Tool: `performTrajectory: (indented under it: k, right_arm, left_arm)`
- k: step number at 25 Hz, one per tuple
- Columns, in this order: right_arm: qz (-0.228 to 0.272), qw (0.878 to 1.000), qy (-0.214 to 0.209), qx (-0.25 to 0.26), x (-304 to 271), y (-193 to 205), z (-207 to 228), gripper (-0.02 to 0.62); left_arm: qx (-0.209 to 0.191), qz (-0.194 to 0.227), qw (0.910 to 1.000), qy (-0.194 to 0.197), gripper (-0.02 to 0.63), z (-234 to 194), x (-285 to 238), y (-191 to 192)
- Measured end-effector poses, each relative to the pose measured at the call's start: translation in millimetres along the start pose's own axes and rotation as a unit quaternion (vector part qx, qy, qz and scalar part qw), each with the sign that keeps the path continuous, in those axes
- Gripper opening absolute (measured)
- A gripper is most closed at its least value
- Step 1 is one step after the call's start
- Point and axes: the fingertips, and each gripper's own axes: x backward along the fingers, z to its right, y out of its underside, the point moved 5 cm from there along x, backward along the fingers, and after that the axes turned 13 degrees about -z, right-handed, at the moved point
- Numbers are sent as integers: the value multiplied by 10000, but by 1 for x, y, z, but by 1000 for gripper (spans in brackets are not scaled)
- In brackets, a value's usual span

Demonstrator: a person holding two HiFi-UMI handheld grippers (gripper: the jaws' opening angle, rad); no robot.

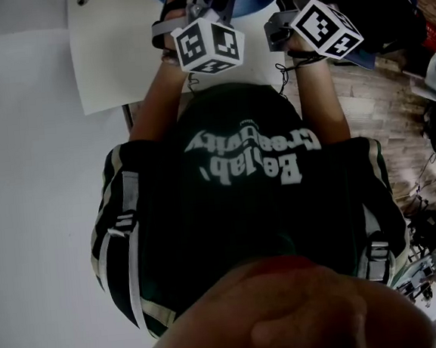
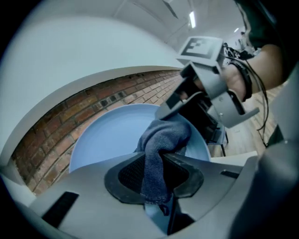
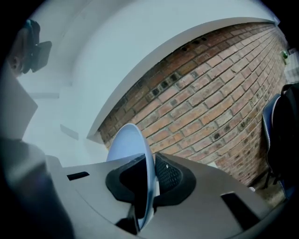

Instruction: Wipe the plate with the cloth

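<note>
Background: a red brick wall [image 3: 210, 102] under a pale curved white wall [image 3: 117, 56] fills both gripper views; wooden floor [image 1: 370, 95] shows at the right of the head view.
Table: a white table [image 1: 109, 58] lies at the far left of the head view, beyond the person's dark green shirt [image 1: 251, 204], which takes up the middle.
Plate: the light blue plate [image 2: 107, 135] is held up off the table, tilted on edge, its hollow face turned toward the left gripper's camera. The right gripper view shows it edge-on as a thin blue sliver.
Right gripper: the right gripper [image 3: 148, 179] has its jaws pressed onto the plate's rim, one pad on each face. Seen from the left gripper view, it grips the right side of the plate.
Left gripper: the left gripper [image 2: 154, 175] pinches the grey-blue cloth [image 2: 156, 154] between its jaws, a short end hanging out on the near side.
Cloth: it bunches upward from the jaws and lies in front of the plate's face, low and right of centre, just beside the right gripper's jaws. Actual contact with the plate cannot be judged.
Marker cubes: the left cube [image 1: 208, 45] and the right cube [image 1: 325, 27] sit side by side at the far edge of the head view, apart.
</note>
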Motion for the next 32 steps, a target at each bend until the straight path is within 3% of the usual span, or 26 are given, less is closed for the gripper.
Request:
performTrajectory:
  k: [4,8,16,22,32]
  right_arm:
    - [175,9998,38,-24,6,2,3,17]
    - [178,9998,33,64,7,1,2,17]
    - [-203,9996,-81,200,1,-15,16,16]
    - [-541,9979,-219,275,2,26,18,15]
    - [-89,9999,145,16,7,-9,50,17]
  left_arm:
    - [-179,-88,9996,184,100,32,6,17]
    - [-290,-138,9995,77,100,31,3,19]
    - [-200,-260,9981,-520,100,-34,-32,-26]
    - [-34,-307,9940,-1054,100,-67,-37,-16]
    - [-41,-350,9975,-608,100,-28,-47,-13]
